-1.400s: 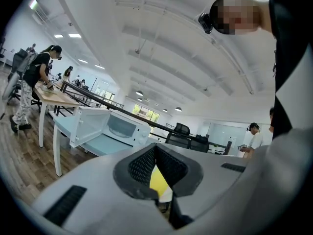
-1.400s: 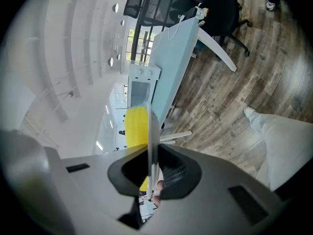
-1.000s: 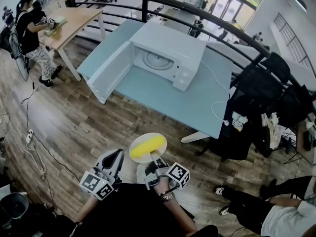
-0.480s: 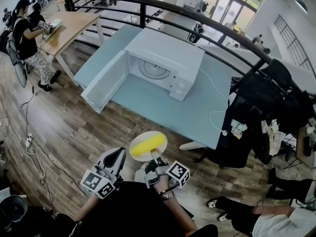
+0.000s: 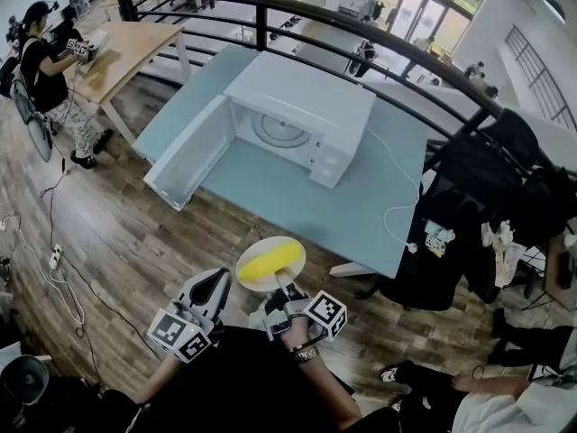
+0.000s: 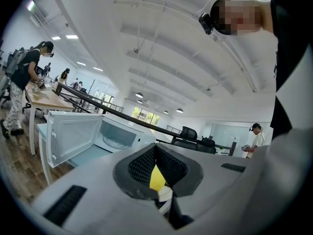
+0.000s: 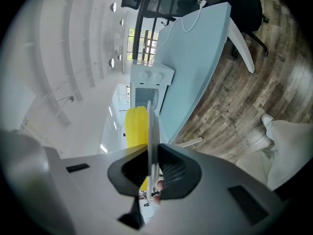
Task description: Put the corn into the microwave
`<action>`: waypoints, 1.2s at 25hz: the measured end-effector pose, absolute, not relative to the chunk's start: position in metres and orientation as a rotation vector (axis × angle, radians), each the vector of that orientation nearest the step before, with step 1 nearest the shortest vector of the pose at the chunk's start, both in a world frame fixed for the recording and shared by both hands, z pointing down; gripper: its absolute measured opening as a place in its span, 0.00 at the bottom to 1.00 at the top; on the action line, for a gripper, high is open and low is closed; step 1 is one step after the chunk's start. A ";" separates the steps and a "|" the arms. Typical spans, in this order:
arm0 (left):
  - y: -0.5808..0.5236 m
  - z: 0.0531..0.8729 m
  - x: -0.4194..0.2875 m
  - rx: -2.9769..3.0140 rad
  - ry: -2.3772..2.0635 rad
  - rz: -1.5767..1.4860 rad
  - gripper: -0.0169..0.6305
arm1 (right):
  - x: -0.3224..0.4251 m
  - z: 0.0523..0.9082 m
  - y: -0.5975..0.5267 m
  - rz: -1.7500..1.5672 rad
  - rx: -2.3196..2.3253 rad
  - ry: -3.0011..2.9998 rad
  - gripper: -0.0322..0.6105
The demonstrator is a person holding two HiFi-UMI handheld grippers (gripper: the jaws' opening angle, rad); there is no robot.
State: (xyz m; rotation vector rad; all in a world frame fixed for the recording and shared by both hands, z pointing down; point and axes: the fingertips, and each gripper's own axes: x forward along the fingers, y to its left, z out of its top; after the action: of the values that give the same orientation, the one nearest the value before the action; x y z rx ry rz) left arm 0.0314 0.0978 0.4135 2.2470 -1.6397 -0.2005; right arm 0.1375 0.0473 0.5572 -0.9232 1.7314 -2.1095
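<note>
A yellow corn cob (image 5: 268, 262) lies on a small white plate (image 5: 245, 258) held over the wooden floor, in front of the light blue table (image 5: 297, 192). My right gripper (image 5: 285, 289) is shut on the plate's near rim. In the right gripper view the plate (image 7: 152, 131) stands edge-on between the jaws of the right gripper (image 7: 152, 168), with the corn (image 7: 136, 126) to its left. My left gripper (image 5: 215, 282) hangs just left of the plate, shut and holding nothing. The white microwave (image 5: 302, 106) stands on the table with its door (image 5: 185, 161) swung open to the left, showing the turntable.
A white cable (image 5: 397, 183) trails over the table's right side. A black railing (image 5: 361, 30) curves behind the table. Black chairs (image 5: 469, 206) crowd the right side. A person (image 5: 50, 70) works at a wooden desk at far left. Someone's legs (image 5: 451, 382) reach in at bottom right.
Both grippers and the plate of corn have come a little nearer to the table and microwave. The right gripper's hold on the plate is unchanged.
</note>
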 end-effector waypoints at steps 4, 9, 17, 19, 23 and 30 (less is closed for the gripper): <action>0.092 0.415 0.034 2.240 -1.638 -0.191 0.03 | 0.139 0.557 0.043 -2.118 -0.913 1.732 0.09; 0.085 0.415 0.036 2.240 -1.624 -0.199 0.03 | 0.140 0.561 0.039 -2.120 -0.927 1.724 0.09; 0.064 0.419 0.029 2.259 -1.589 -0.198 0.03 | 0.135 0.564 0.022 -2.105 -0.956 1.704 0.09; 0.054 0.420 0.025 2.269 -1.577 -0.198 0.03 | 0.134 0.564 0.014 -2.096 -0.968 1.698 0.09; 0.033 0.421 0.017 2.281 -1.550 -0.202 0.03 | 0.130 0.566 -0.003 -2.082 -1.002 1.676 0.09; -0.008 0.424 0.003 2.291 -1.502 -0.195 0.03 | 0.121 0.569 -0.034 -2.075 -1.036 1.636 0.09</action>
State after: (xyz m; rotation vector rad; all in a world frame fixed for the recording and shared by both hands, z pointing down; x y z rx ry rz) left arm 0.0033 -0.0081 0.4235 2.2910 -1.5018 -0.1954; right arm 0.1206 -0.0341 0.5693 -1.0359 1.6358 -2.0745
